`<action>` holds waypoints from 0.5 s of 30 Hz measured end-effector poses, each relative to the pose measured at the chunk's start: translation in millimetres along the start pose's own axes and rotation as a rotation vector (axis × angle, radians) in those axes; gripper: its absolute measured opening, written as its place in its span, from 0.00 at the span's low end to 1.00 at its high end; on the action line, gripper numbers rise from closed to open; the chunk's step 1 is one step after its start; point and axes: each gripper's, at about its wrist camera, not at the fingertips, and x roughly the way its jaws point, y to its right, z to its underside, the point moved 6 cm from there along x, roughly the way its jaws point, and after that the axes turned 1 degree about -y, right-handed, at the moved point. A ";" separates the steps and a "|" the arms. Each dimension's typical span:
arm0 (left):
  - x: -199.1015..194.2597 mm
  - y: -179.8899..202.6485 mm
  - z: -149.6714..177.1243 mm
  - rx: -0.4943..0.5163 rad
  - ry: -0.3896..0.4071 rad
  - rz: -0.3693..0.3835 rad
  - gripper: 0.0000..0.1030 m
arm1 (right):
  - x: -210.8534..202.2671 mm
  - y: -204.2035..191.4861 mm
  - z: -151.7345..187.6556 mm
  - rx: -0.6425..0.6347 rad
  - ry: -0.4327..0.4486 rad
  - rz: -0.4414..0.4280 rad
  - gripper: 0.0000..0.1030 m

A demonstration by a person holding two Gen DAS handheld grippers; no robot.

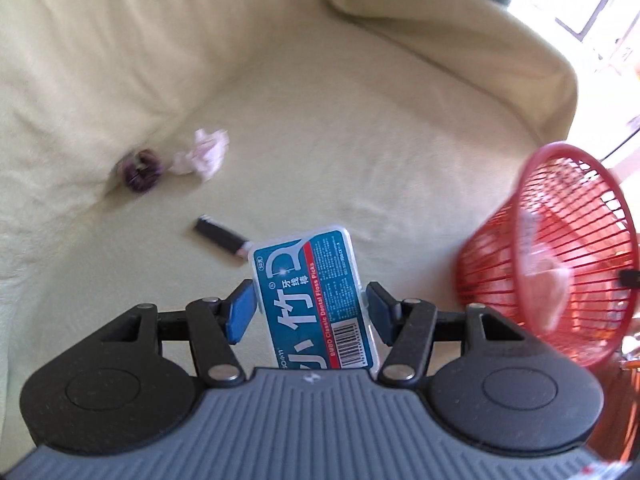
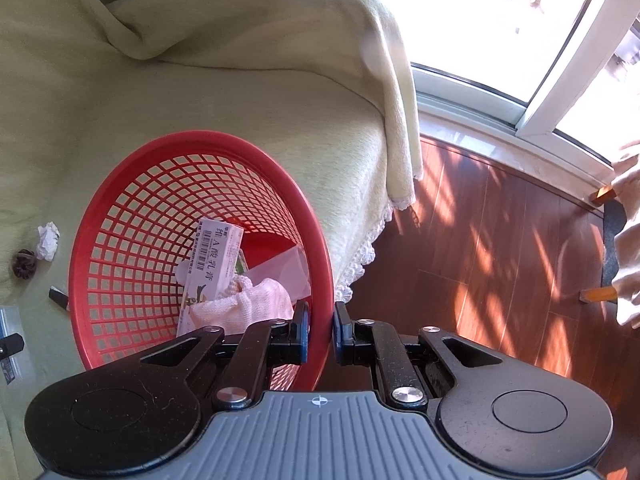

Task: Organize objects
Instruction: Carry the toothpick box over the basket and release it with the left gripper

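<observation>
Now | left gripper (image 1: 308, 304) clamps blue-labelled clear plastic dental floss box (image 1: 316, 296), raised over the sofa | right gripper (image 2: 319, 334) pinches rim of tilted red plastic mesh basket (image 2: 132, 216), at left gripper's 3 o'clock | black lighter (image 1: 220, 236) at box's 10 o'clock

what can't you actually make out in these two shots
- Purple thing, left wrist view: motion blur, can't say what it is.
- Black stick, left wrist view: far end hidden behind the floss box.
- Basket bottom, right wrist view: covered by the pink cloth and carton.
- Basket contents, left wrist view: blurred.
</observation>
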 end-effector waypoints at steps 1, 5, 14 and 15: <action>-4.0 8.7 -1.5 0.003 0.004 0.013 0.54 | -0.3 -0.1 0.0 -0.001 0.001 -0.005 0.08; -18.9 37.0 -5.5 0.031 0.016 0.047 0.54 | -1.1 -0.5 -0.1 -0.004 0.007 -0.020 0.08; -29.4 99.1 -9.9 0.109 0.020 0.109 0.54 | -3.0 -2.8 -0.6 -0.011 0.022 -0.049 0.08; -29.1 105.8 -10.7 0.116 0.020 0.120 0.54 | -3.2 -3.2 -0.6 -0.012 0.024 -0.051 0.08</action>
